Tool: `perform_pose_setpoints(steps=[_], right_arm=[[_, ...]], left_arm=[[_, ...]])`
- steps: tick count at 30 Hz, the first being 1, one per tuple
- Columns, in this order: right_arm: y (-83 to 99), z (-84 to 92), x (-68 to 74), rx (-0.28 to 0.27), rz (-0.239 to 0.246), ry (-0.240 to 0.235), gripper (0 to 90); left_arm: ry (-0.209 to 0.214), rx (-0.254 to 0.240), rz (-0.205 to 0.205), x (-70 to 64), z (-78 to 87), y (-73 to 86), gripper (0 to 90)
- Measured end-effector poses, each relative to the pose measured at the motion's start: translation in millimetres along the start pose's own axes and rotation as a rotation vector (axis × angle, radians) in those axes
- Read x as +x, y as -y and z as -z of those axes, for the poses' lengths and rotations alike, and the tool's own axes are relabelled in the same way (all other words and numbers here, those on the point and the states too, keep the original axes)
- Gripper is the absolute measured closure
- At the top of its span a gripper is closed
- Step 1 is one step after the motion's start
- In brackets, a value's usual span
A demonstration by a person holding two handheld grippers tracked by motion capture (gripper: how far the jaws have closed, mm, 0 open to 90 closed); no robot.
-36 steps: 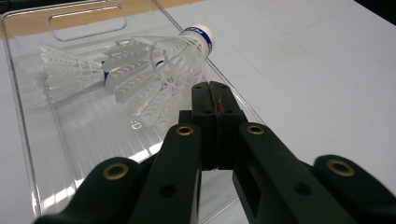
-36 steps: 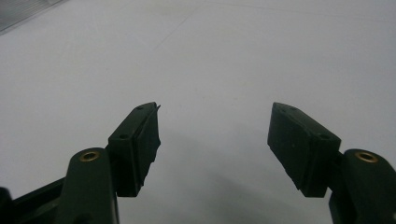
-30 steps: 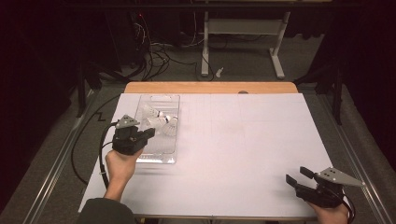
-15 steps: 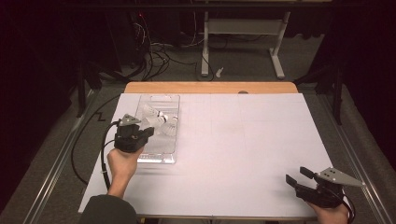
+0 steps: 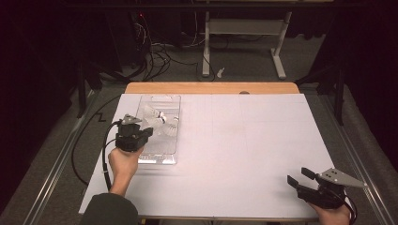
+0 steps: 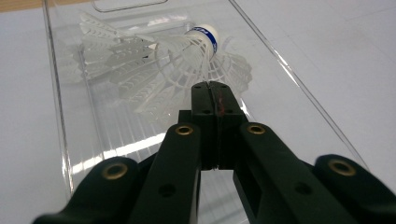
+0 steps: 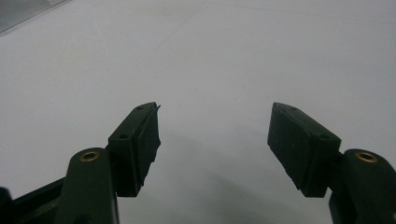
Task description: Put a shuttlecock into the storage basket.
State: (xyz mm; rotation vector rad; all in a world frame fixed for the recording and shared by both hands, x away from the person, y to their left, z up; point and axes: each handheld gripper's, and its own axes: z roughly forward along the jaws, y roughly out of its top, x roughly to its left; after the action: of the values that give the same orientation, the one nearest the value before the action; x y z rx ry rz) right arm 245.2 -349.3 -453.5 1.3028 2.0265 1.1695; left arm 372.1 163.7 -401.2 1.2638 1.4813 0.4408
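Observation:
A clear plastic tray lies on the white table cover at the left, with white feather shuttlecocks in its far half. My left gripper hovers over the tray's left side, jaws pressed together with nothing seen between them. In the left gripper view its tips sit just short of a shuttlecock with a blue-banded white cork, lying inside the tray. My right gripper rests near the table's front right corner, open, over bare white surface.
The white cover spans the table, with a wooden edge at the back. A black cable loops off the left side. Beyond the table stand a white frame and floor cables.
My left gripper has edged slightly forward over the tray. The right gripper has stayed where it was.

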Motion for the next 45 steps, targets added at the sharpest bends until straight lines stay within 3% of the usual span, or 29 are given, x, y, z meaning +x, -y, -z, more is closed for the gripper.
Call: perform_pose_setpoints(steps=[2,8,14,18,34,45], right_arm=[[0.0,0.0,0.0,0.0,0.0,0.0,34.3],[0.0,-0.1,0.1,0.0,0.0,0.001,34.3],[0.0,0.1,-0.1,-0.001,0.0,0.001,34.3],[0.0,-0.4,0.1,0.002,-0.003,0.001,34.3],[-0.1,-0.4,0.0,0.001,-0.002,0.001,34.3],[-0.1,-0.2,0.3,0.002,-0.006,0.0,34.3]], left_arm=[[-0.001,0.001,-0.002,0.0,-0.4,0.5,87.7],[0.007,-0.004,-0.033,-4.6,1.3,4.1,71.6],[0.015,-0.014,-0.032,-7.5,2.6,4.4,65.6],[0.043,-0.029,-0.03,-12.0,6.0,3.4,59.2],[0.135,-0.053,-0.029,-31.5,18.2,2.2,48.1],[0.159,-0.066,-0.043,-36.4,27.3,3.9,44.4]])
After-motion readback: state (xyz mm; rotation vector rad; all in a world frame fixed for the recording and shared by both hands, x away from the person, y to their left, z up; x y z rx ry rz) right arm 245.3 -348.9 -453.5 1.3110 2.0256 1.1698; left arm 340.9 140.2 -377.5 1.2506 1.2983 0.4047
